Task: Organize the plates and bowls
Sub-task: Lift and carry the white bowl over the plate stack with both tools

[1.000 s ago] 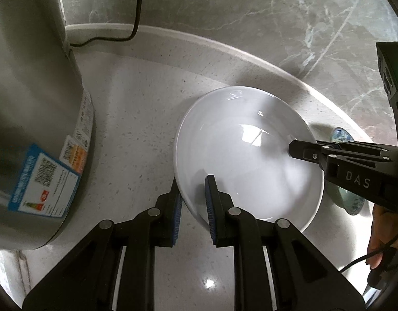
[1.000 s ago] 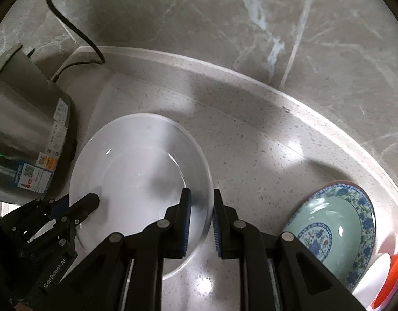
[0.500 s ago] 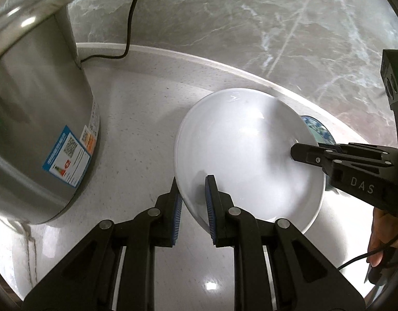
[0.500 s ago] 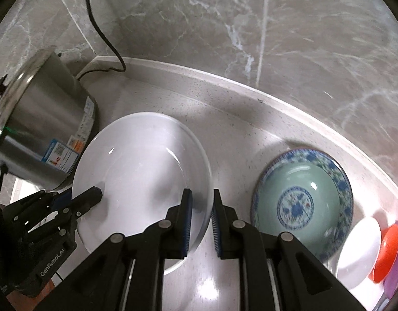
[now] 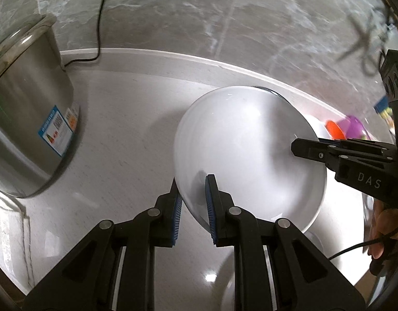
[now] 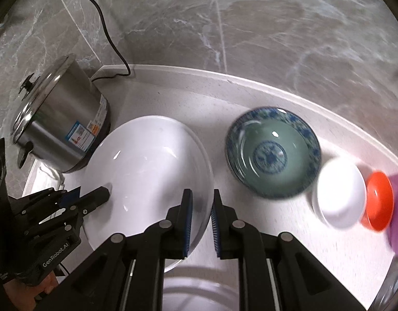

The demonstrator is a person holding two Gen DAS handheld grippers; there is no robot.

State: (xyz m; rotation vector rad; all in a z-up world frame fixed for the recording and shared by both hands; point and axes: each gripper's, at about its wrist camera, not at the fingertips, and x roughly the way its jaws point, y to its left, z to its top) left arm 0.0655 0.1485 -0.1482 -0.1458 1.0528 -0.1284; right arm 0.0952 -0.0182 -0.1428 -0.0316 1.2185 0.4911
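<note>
- Nearest, the left gripper (image 5: 193, 202) pinched the near-left rim of the large white bowl (image 5: 245, 150), its blue pads pressed on the wall from both sides.
- Likewise, the right gripper (image 6: 201, 212) was clamped on the opposite rim of the same bowl, so both hands carried it clear of the pale countertop (image 6: 178, 98).
- Judging by this, the step in hand was carrying the big bowl toward the other dishes; the next move calls for lowering it level, both grips kept firm until it rests.
- Just right of it sat the blue-patterned green bowl (image 6: 272, 155), then a small white bowl (image 6: 339, 191) and an orange dish (image 6: 377, 200) farther right.
- Far left stood a steel cooker (image 6: 56, 119) with a blue label, its print too small to read.
- Legible writing was "DAS" on the right gripper's body and "GenRobot.AI" on the left one's.
</note>
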